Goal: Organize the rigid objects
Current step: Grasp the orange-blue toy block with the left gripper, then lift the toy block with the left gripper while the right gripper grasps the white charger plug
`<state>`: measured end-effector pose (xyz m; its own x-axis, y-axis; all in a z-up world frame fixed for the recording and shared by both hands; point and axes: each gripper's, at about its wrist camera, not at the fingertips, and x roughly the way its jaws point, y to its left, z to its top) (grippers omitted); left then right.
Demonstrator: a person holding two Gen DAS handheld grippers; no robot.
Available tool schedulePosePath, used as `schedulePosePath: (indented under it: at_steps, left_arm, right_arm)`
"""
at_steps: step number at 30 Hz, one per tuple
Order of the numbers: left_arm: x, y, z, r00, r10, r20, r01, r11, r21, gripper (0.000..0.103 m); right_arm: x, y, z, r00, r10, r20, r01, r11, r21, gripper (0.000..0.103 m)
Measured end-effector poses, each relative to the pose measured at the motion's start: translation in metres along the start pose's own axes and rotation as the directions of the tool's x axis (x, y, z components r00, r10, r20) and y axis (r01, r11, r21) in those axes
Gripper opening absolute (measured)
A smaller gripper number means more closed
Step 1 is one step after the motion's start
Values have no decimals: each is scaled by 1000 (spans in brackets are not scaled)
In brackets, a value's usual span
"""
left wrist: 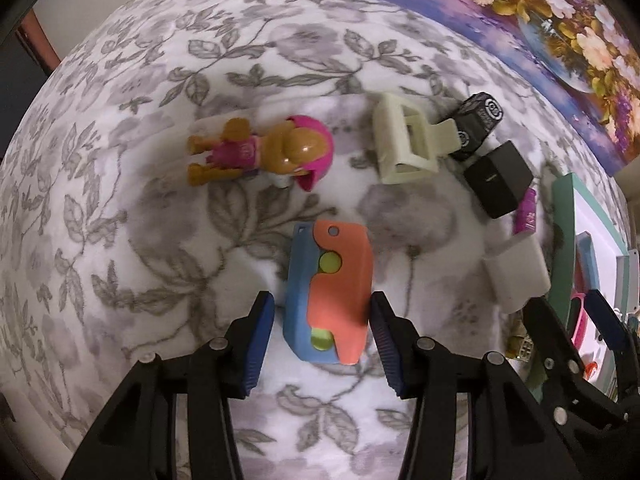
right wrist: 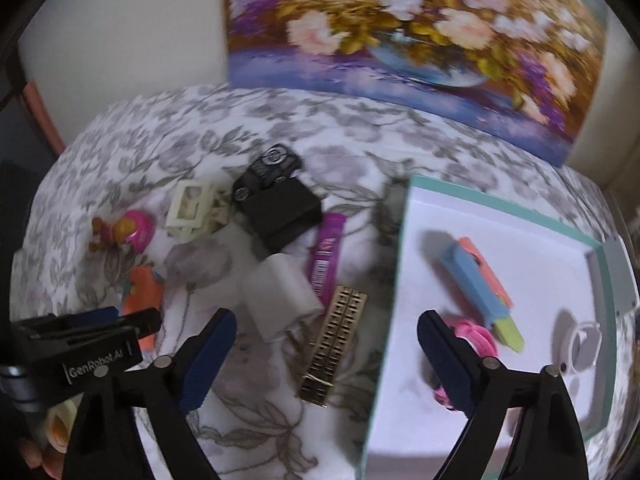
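A blue and orange plastic toy (left wrist: 328, 292) with green dots sits between my left gripper's (left wrist: 322, 304) pads, and the gripper is shut on it. From the right wrist view the same gripper (right wrist: 136, 320) shows side on, with orange poking out around it. My right gripper (right wrist: 326, 320) stands open and holds nothing; it hangs over a gold comb-like clip (right wrist: 336, 344) and the left rim of a teal-edged white box (right wrist: 500, 208). The box holds a blue, orange and green piece (right wrist: 476, 280), a pink ring (right wrist: 476, 336) and a white ring (right wrist: 584, 344).
Loose on the flowered cloth lie a dog figure in a pink helmet (left wrist: 260, 152), a cream claw clip (left wrist: 404, 140), a black patterned piece (left wrist: 478, 124), a black box (left wrist: 498, 184), a purple tube (right wrist: 328, 256) and a white block (right wrist: 282, 292). A flower painting (right wrist: 400, 32) leans behind.
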<state>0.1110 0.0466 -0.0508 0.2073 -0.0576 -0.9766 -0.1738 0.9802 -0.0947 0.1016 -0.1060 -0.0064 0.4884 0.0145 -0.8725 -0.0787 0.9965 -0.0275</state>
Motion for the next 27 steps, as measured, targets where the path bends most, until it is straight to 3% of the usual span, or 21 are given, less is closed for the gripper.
schedulePosePath:
  at_steps: [16, 22, 27]
  left_arm:
    - [13, 7, 10, 1000, 5, -3, -5, 1000, -8, 51]
    - [11, -1, 10, 999, 34, 10, -34, 999, 10, 51]
    - [14, -9, 11, 997, 76, 23, -77, 996, 36, 51]
  right_arm:
    - [35, 28, -2, 999, -21, -28, 19, 996, -83, 73]
    - [36, 39, -2, 998, -57, -1, 57, 988, -147, 56]
    - [36, 43, -4, 997, -80, 5, 80, 981, -176, 55]
